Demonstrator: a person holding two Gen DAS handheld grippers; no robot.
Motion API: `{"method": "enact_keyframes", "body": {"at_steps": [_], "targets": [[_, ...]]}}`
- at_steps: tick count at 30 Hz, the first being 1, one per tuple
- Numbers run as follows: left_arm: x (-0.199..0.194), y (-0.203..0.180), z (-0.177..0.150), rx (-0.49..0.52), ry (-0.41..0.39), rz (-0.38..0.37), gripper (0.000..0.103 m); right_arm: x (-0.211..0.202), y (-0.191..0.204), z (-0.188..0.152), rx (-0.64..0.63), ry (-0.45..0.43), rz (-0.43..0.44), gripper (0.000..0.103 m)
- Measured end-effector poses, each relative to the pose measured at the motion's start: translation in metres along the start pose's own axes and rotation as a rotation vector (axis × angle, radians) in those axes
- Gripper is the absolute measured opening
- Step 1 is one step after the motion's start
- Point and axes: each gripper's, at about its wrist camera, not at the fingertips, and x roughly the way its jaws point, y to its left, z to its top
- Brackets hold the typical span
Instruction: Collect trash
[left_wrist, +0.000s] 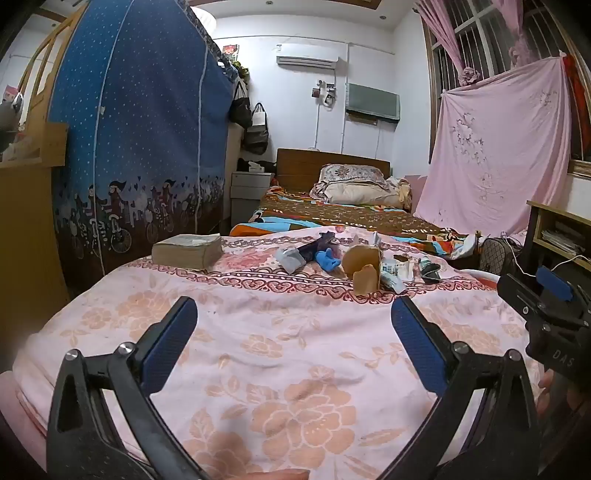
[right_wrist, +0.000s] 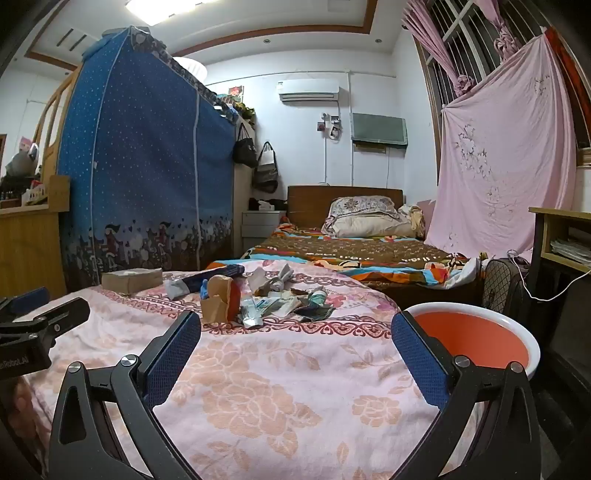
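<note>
Holding both tools wide, empty: left tool (left_wrist: 293, 321), right tool (right_wrist: 295, 332) | trash pile (right_wrist: 273, 299) mid-bed, toward far edge of bed (right_wrist: 280, 384) | only my right view shows basin (right_wrist: 517, 325) at bed's right edge, orange inside, nothing visible in it.

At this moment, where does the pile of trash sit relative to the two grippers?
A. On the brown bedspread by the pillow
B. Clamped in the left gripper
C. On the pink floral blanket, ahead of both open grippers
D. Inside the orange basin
C: the trash pile lies on the pink floral blanket, beyond the left gripper and right gripper, both open and holding nothing; the orange basin shows no trash in its visible part.
</note>
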Motion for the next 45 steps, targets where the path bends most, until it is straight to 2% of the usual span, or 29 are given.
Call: {"method": "enact_keyframes", "body": {"at_steps": [45], "targets": [[0.0017, 0.0043, -0.0049, -0.003, 0.008, -0.003, 0.092, 0.0009, -0.0003, -0.0013, 0.001, 0.008, 0.001, 0.103]]}}
